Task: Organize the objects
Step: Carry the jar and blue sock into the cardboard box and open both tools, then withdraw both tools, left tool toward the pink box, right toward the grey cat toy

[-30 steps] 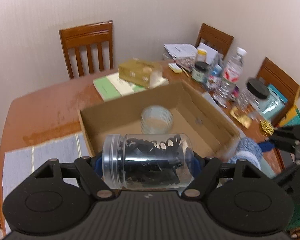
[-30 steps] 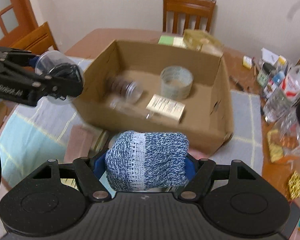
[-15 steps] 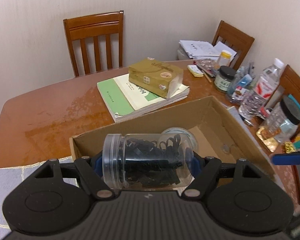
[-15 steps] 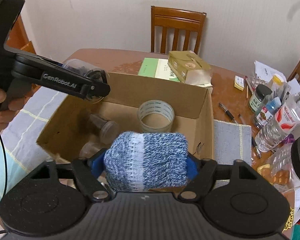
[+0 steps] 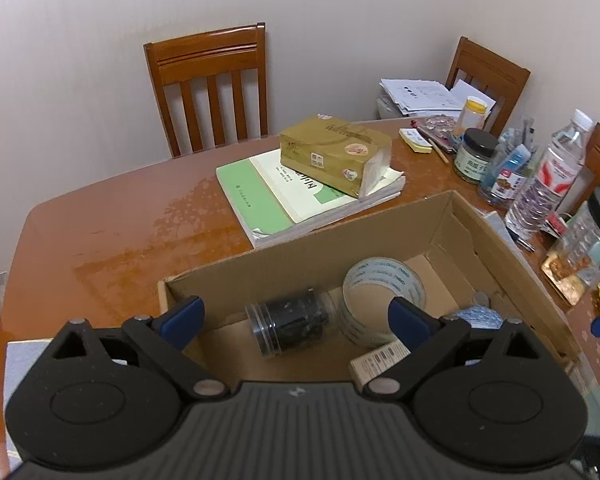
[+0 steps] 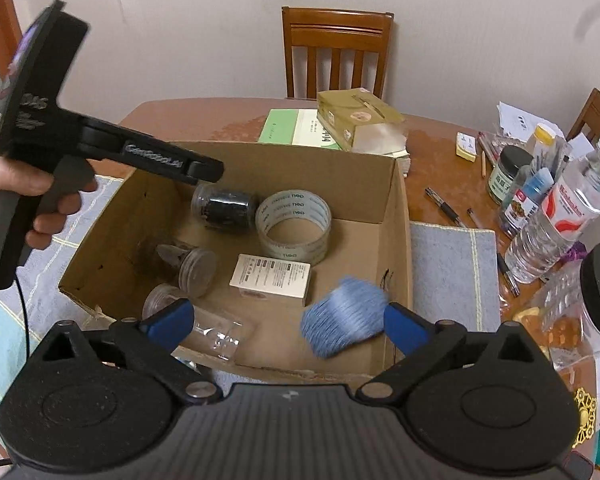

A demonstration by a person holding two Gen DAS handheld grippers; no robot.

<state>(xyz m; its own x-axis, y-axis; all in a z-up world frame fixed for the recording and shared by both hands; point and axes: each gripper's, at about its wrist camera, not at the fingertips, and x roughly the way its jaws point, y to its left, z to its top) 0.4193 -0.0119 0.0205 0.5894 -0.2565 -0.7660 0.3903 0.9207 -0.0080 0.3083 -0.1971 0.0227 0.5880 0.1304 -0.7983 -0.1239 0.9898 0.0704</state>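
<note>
An open cardboard box point(image 6: 396, 216) point(image 5: 496, 240) sits on the table. My left gripper point(image 5: 296, 316) is open and empty above its near wall. The clear jar of black bits point(image 5: 290, 326) point(image 6: 224, 208) lies on its side in the box beside a roll of clear tape point(image 5: 384, 300) point(image 6: 294, 226). My right gripper point(image 6: 286, 320) is open and empty over the box's near edge. The blue-white knitted roll point(image 6: 346, 316) point(image 5: 478, 318), blurred, is in the box's right corner, free of the fingers. A small white carton point(image 6: 272, 280) and two clear jars point(image 6: 188, 266) also lie inside.
Green books with a gold tissue pack point(image 5: 334, 156) lie behind the box. Bottles, jars and pens point(image 6: 556, 208) crowd the table's right side. Wooden chairs point(image 5: 208, 84) stand around. A grey placemat point(image 6: 448, 272) lies under the box. The left gripper point(image 6: 198, 168) shows in the right wrist view.
Both grippers opened. The jar of black bits dropped from the left gripper into the box. The knitted roll left the right gripper and fell into the box's right corner.
</note>
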